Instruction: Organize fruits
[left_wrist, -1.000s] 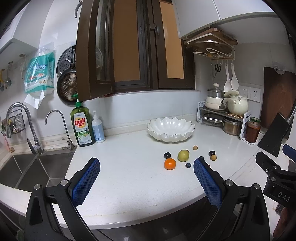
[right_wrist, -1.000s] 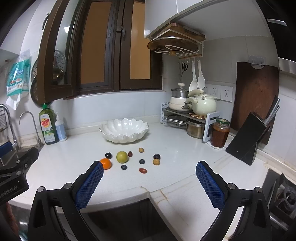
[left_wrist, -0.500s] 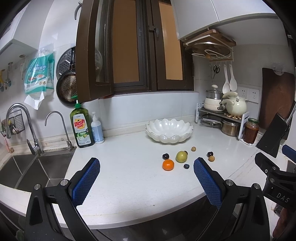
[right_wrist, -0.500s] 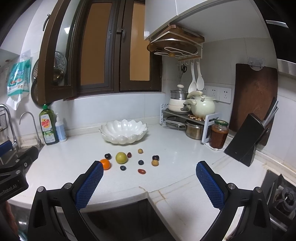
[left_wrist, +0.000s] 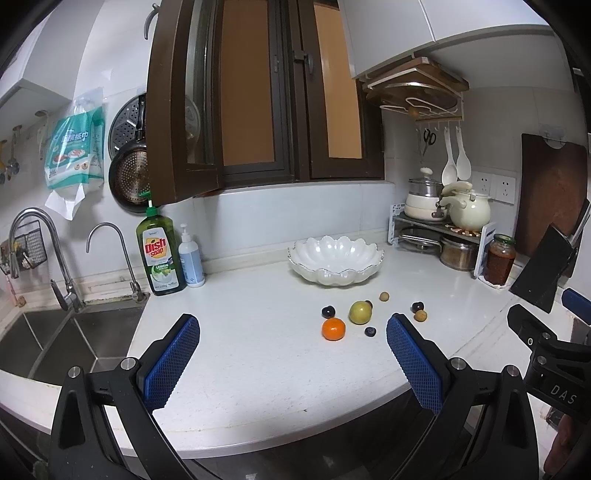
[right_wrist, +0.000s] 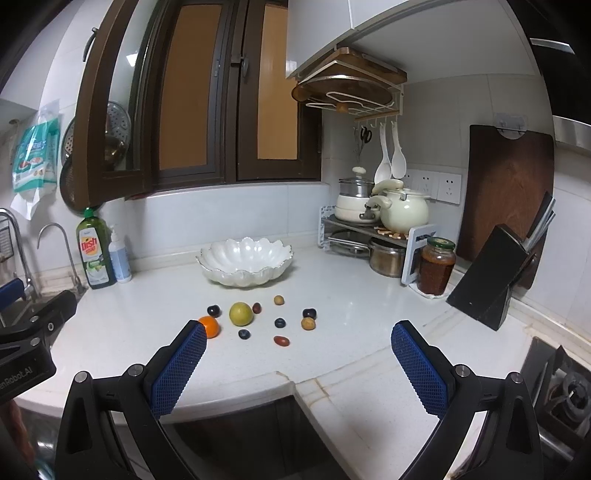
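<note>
Both the left gripper (left_wrist: 291, 363) and the right gripper (right_wrist: 298, 363) hang spread wide with nothing between their pads. Ahead of them the orange (right_wrist: 209, 326), green fruit (right_wrist: 241, 314) and small berries lie loose on the countertop (right_wrist: 351, 295); farther ahead sits the empty white bowl (right_wrist: 245, 260).

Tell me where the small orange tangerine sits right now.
The small orange tangerine lies on the white countertop at the left end of the fruit cluster, in front of the white scalloped bowl, beside the round yellow-green fruit.
</note>
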